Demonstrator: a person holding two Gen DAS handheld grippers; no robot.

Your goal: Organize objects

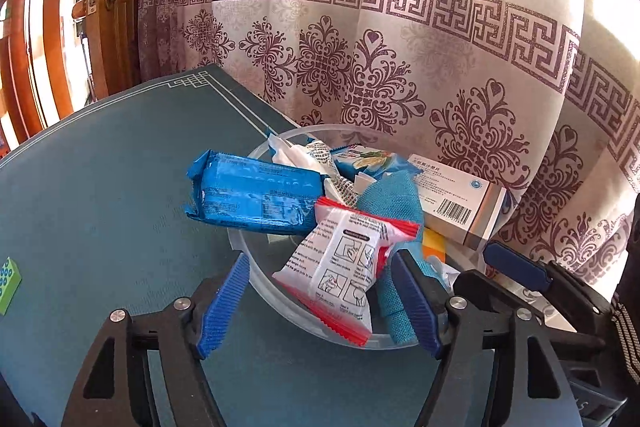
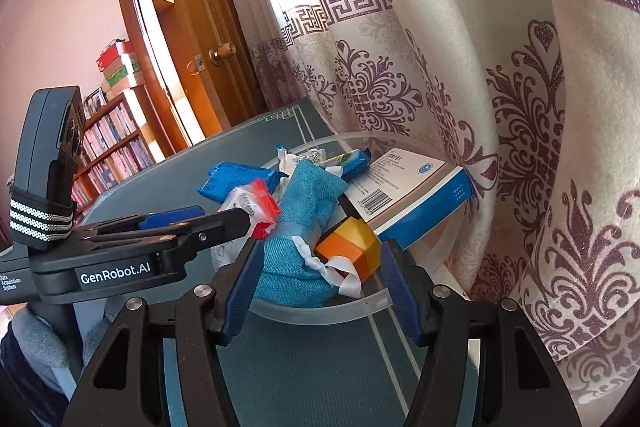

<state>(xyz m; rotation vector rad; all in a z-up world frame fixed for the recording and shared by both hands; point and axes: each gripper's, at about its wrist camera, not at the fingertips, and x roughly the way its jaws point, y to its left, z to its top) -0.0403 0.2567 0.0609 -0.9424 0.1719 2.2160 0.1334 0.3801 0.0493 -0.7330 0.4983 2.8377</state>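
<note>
A clear round plastic bowl (image 1: 244,259) on the teal table mat holds a blue snack packet (image 1: 256,193), a white and red sachet (image 1: 340,267), a teal cloth pouch (image 1: 394,199), a white medicine box (image 1: 460,199) and an orange-yellow block (image 2: 352,245). My left gripper (image 1: 324,303) is open, its fingers on either side of the sachet at the bowl's near rim. My right gripper (image 2: 316,291) is open around the pouch (image 2: 304,227) and block at the bowl's rim (image 2: 320,313). The left gripper also shows in the right wrist view (image 2: 192,223).
A patterned curtain (image 1: 400,75) hangs right behind the bowl. A green studded block (image 1: 8,283) lies at the mat's left edge. A wooden door (image 2: 200,27) and a bookshelf (image 2: 112,147) stand at the far left.
</note>
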